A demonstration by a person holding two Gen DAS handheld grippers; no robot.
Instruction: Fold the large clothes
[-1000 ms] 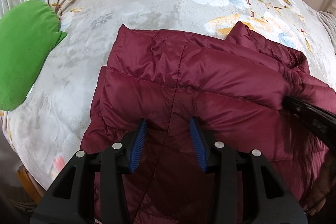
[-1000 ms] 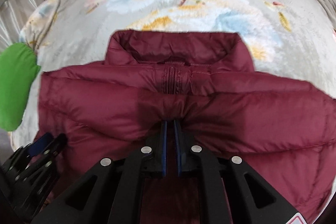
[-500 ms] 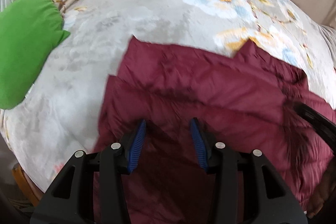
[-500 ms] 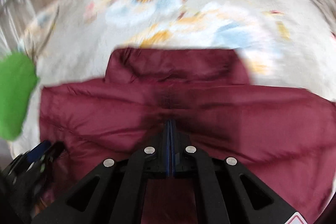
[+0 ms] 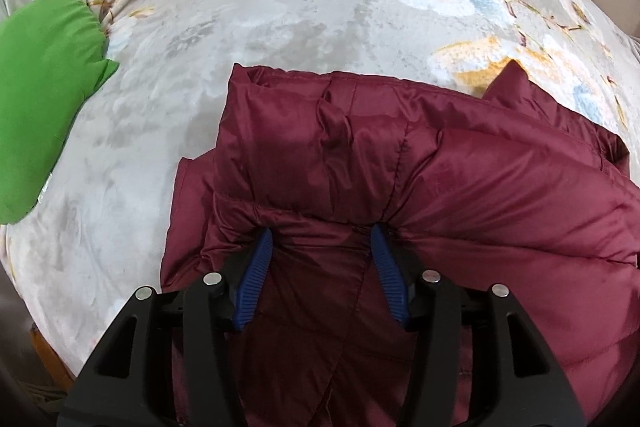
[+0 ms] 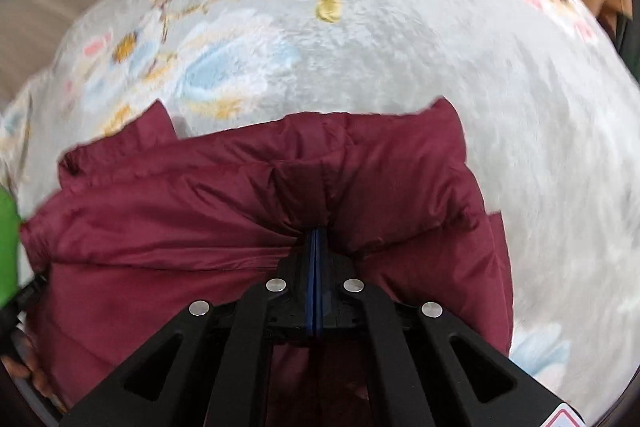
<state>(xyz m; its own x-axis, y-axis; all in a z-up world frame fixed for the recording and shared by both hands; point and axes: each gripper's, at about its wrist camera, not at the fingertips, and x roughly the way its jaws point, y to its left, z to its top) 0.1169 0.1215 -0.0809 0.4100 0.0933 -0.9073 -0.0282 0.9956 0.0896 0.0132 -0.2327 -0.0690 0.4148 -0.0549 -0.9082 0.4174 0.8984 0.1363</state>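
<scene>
Right wrist view: the right tongs (image 6: 316, 251), clamped on the maroon jacket (image 6: 200, 227), have swung rightward, doubling it, while the left tongs (image 5: 320, 267) have just spread, pressing a ridge.

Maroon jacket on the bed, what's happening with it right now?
A person with a gripper in each hand is folding a maroon puffer jacket on a floral blanket. The right gripper is shut, pinching a pucker of the jacket's fabric. The left gripper has just been opening; its jaws stand apart with padded fabric bulging between them. A green cushion lies off to the side.
</scene>
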